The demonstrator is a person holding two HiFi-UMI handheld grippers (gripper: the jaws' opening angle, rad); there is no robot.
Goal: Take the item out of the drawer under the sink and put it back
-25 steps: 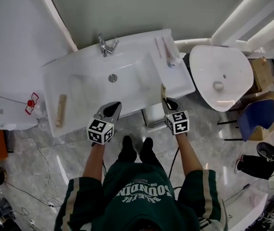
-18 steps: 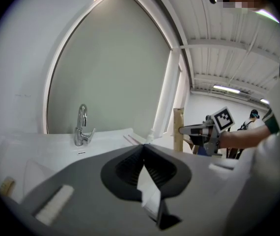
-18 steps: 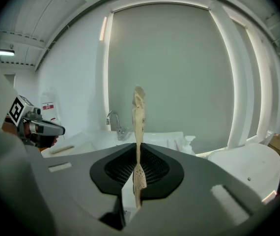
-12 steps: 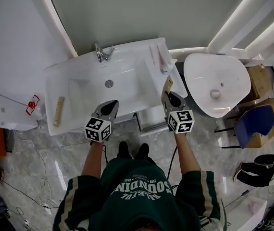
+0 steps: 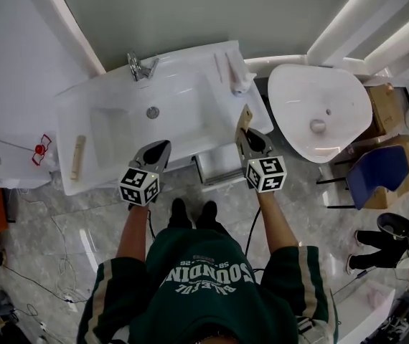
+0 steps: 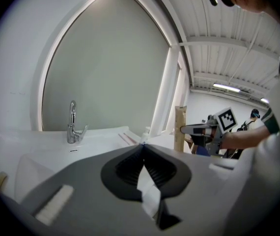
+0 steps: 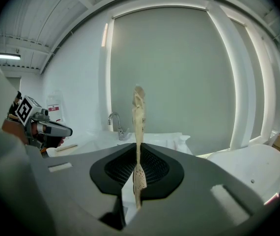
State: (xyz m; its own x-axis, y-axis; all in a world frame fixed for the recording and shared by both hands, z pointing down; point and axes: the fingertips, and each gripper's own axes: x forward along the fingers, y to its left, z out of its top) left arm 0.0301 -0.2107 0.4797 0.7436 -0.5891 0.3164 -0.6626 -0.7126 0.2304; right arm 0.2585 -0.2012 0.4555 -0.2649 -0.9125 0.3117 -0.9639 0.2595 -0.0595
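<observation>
1. Packet (image 5: 245,117), tan and flat, stands edge-on over the sink's (image 5: 104,142) right front corner in the head view, pinched by the right gripper (image 5: 246,130). The open drawer (image 5: 217,165) is partly hidden under the rim.
2. Left gripper view: the left gripper (image 6: 142,144) has its jaws together, holding nothing.
3. Right gripper view: the nearly closed jaws clamp the packet's lower part; its print is unreadable.

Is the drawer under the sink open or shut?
Open. In the head view the drawer sticks out from under the sink.
</observation>
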